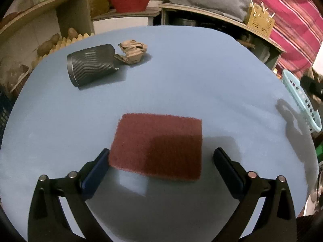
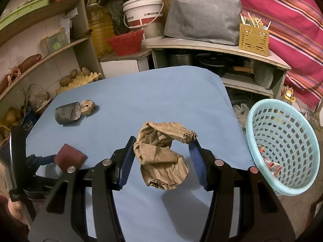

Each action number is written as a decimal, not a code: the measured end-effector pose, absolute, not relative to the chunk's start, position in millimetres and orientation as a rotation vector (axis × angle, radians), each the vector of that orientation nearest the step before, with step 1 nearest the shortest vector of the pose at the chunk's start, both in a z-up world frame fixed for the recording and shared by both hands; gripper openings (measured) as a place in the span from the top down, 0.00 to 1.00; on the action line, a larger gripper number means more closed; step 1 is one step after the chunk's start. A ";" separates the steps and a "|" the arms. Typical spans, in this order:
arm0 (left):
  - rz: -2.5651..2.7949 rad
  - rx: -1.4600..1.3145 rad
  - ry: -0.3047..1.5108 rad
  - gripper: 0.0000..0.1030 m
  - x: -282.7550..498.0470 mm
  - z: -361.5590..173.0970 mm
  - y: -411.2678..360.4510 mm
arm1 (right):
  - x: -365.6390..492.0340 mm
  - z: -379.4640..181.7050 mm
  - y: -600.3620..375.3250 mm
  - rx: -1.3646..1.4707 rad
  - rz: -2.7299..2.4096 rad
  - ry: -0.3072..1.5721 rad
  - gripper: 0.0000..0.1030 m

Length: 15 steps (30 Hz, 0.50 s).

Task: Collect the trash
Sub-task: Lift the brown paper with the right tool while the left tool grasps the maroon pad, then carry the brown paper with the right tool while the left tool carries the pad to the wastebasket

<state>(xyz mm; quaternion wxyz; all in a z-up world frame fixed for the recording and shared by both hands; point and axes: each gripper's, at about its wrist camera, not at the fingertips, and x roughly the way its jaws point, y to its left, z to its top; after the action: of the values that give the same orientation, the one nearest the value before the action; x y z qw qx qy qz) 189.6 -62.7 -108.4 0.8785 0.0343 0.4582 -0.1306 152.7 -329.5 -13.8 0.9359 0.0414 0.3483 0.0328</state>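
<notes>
We find a blue table (image 2: 161,92) filling the middle of both wrist views. At three o'clock in the right wrist view, just off the table's edge, stands a pale turquoise perforated basket (image 2: 252,125), tilted toward us, with a few red scraps in its bottom. The right gripper (image 2: 162,141) is clamped on a large crumpled wad of brown paper (image 2: 161,157), both blue pads pressing its sides; the wad hangs above the table, casting a shadow below it. The left gripper (image 1: 161,153) stands wide apart over a flat dark red scouring pad (image 1: 157,145), which lies on the table at six o'clock in the left wrist view. Its left pad sits at the scouring pad's near corner; we cannot tell whether it touches. The right pad is clear of it. At ten o'clock lies a black ribbed cup (image 1: 90,67) on its side, and touching its open end is a smaller ball of brown paper (image 1: 132,51).
</notes>
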 end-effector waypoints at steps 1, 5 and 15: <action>-0.266 0.073 0.955 0.05 189.5 -108.3 -62.8 | 152.5 -14.4 -330.5 0.085 0.066 0.713 0.48; -0.256 0.086 0.944 0.16 189.0 -106.4 -64.0 | 152.3 -17.3 -334.8 0.089 0.060 0.724 0.48; -0.256 0.105 0.926 0.17 198.3 -94.7 -68.7 | 155.4 10.0 -372.3 0.088 -0.008 0.675 0.48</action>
<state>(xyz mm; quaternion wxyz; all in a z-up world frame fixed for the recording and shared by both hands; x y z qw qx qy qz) 198.2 -68.7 -94.7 0.8855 0.0506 0.4452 -0.1229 155.4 -372.3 10.0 0.9426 0.0433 0.3310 -0.0038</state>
